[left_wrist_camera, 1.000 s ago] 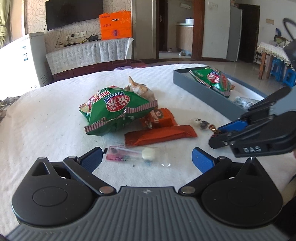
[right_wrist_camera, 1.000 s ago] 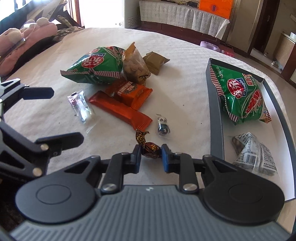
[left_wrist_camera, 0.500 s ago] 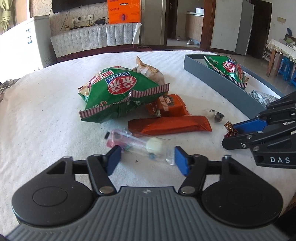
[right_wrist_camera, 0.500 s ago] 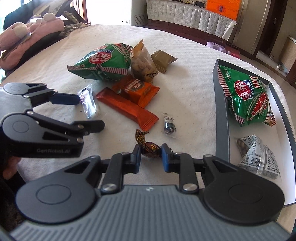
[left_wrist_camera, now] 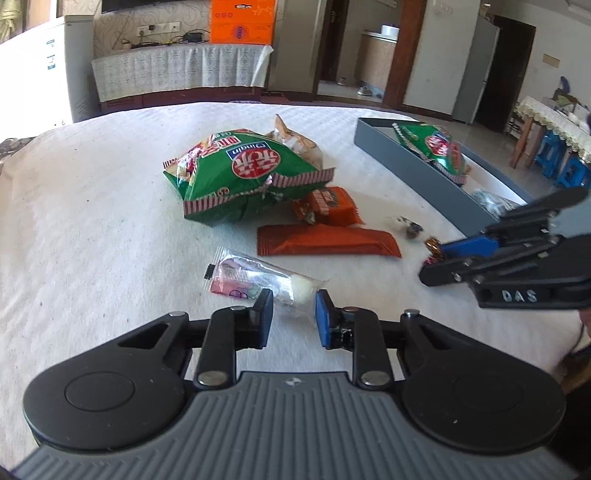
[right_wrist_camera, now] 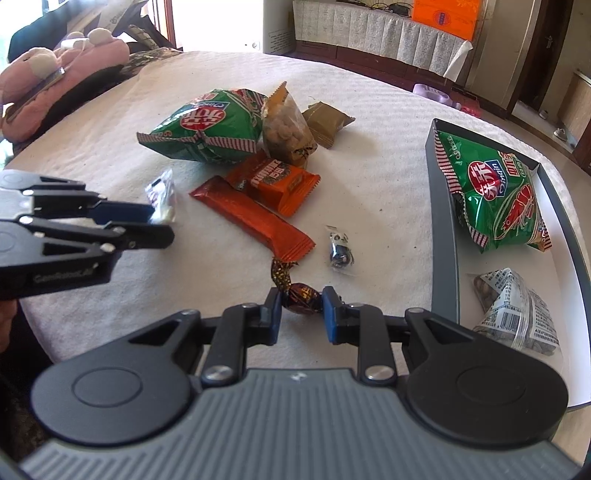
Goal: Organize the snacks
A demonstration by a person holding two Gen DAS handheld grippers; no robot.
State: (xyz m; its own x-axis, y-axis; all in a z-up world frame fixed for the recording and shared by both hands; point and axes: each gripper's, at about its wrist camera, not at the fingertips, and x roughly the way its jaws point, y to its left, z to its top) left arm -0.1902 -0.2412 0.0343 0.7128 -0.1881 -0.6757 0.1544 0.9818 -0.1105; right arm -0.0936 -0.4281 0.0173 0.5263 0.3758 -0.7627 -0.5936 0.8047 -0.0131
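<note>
Right gripper (right_wrist_camera: 301, 308) clamps the wrapped candy (right_wrist_camera: 303, 298). Left gripper (left_wrist_camera: 293, 308), jaws apart around the clear sachet (left_wrist_camera: 258, 278), should pinch mid-packet, then lift straight.

A home living rm: TV (left_wrist_camera: 155, 3) on the wall at 11 o'clock above a lace-covered cabinet (left_wrist_camera: 177, 75) w/ an orange gift box (left_wrist_camera: 243, 20), fridge (left_wrist_camera: 471, 70) at 1 o'clock, kitchen doorway (left_wrist_camera: 360, 48) at 12, pink plush slippers (right_wrist_camera: 62, 74) at 10 o'clock.
</note>
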